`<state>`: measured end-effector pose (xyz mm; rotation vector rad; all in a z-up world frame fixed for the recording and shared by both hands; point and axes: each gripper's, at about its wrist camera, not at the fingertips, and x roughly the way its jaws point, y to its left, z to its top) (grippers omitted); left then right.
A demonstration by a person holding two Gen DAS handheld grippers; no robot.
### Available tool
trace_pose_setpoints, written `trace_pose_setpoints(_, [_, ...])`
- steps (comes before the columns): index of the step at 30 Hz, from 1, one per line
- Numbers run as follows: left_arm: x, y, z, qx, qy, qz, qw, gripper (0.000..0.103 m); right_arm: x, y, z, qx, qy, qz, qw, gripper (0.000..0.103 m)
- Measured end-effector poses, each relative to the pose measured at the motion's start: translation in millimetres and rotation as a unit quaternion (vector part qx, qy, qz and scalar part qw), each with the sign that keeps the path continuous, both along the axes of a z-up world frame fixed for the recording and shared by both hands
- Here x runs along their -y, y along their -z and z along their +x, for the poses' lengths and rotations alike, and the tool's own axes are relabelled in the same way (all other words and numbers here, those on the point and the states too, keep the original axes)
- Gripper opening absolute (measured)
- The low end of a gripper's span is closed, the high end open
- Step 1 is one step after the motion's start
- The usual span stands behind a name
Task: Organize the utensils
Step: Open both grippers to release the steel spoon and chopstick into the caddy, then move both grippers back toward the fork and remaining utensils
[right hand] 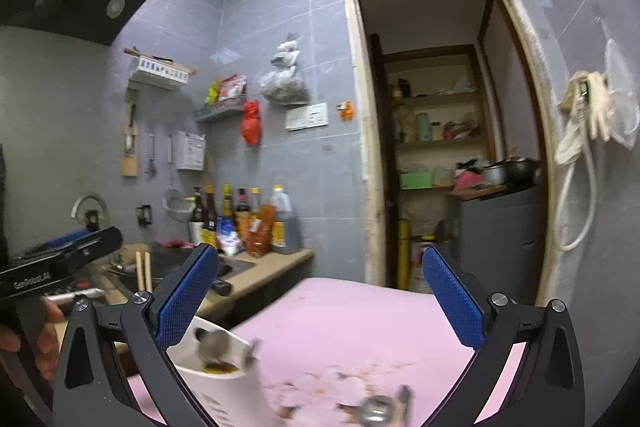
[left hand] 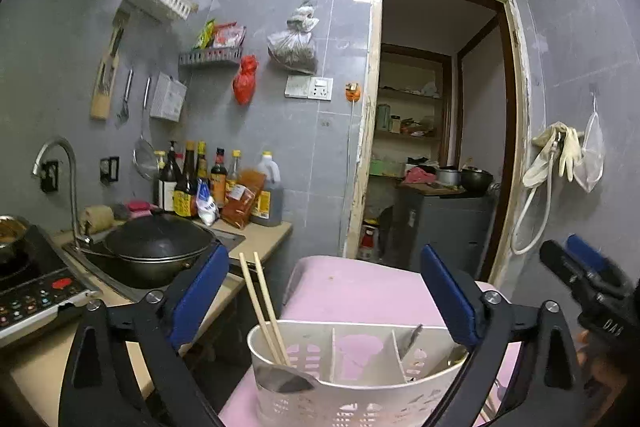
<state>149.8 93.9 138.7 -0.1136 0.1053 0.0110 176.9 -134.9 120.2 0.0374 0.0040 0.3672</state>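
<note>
Left wrist view shows the left gripper (left hand: 324, 301) with its blue fingers (left hand: 200, 297) spread wide and clamping nothing, and the white utensil caddy (left hand: 352, 375) stands free between and below them on the pink surface (left hand: 360, 287), near its front edge. Chopsticks (left hand: 262, 307) lean in its left compartment with a dark flat utensil (left hand: 282, 379) at their foot, and another utensil (left hand: 412, 337) rests in the right one, so the sorting looks largely done. The right gripper (right hand: 320, 301) is likewise wide apart and empty, the caddy's end by its left finger and a metal utensil (right hand: 376, 409) lying loose on the pink surface, probably the next pick.
</note>
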Motion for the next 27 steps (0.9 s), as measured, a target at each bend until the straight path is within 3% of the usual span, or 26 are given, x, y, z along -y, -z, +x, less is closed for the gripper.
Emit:
trace_pose_setpoints(6, [33,12,-10,-0.011,-0.009,0.027,0.9995,0.096,30,5,-15,-0.001,0.051,-0.034,0.998,0.103])
trace_pose_setpoints(10, [55,25,-12,-0.030,-0.008,0.032,0.9990,0.096,46,12,-19,-0.024,0.086,-0.061,0.994,0.103])
trace_pose_setpoints(18, [94,58,-12,-0.095,0.005,0.042,0.9946,0.096,69,39,-13,-0.074,0.144,-0.136,0.977,0.103])
trace_pose_setpoints(22, [110,73,-9,-0.134,0.013,0.056,0.9894,0.096,80,55,-7,-0.110,0.139,-0.162,0.971,0.103])
trace_pose_setpoints(27, [127,90,-3,-0.192,0.038,0.071,0.9781,0.096,93,74,4,-0.172,0.100,-0.158,0.967,0.103])
